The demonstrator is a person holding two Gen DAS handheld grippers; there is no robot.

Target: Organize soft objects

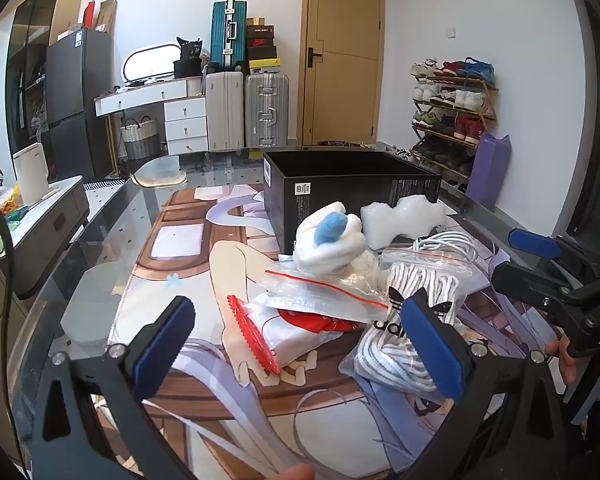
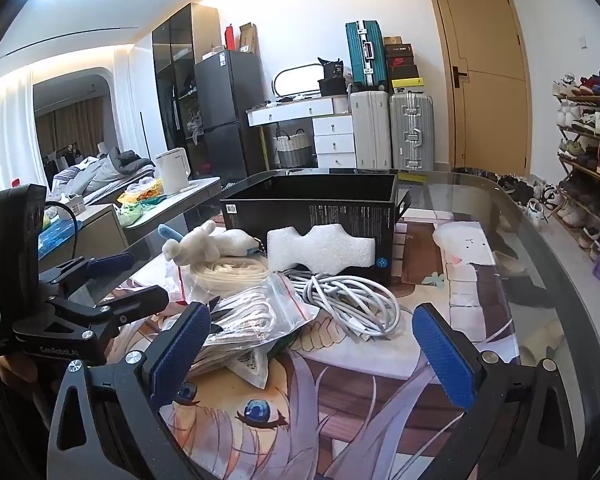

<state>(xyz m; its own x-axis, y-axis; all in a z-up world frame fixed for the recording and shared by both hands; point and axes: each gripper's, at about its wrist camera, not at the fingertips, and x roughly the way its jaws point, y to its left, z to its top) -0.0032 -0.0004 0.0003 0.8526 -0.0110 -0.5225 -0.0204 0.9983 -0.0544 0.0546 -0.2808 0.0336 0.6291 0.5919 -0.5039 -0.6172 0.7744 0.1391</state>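
Note:
An open black box [image 1: 352,188] [image 2: 312,204] stands at the far side of the printed mat. In front of it lie a white plush toy with a blue part [image 1: 328,240] [image 2: 204,244], a white foam block [image 1: 404,216] [image 2: 320,252], a coiled white cable [image 1: 448,244] [image 2: 348,300], zip bags of white laces [image 1: 404,320] [image 2: 240,320] and a red-edged packet [image 1: 268,332]. My left gripper [image 1: 300,308] [image 2: 148,276] is open just short of the packet and bags, holding nothing. My right gripper [image 2: 312,312] [image 1: 506,254] is open near the cable, with nothing between its pads.
The glass table's curved rim [image 2: 532,240] runs along the right. A low cabinet with a white kettle [image 2: 174,170] stands to the left. Suitcases [image 1: 266,110], a door and a shoe rack [image 1: 452,112] line the far wall. A hand [image 1: 560,356] grips the right tool.

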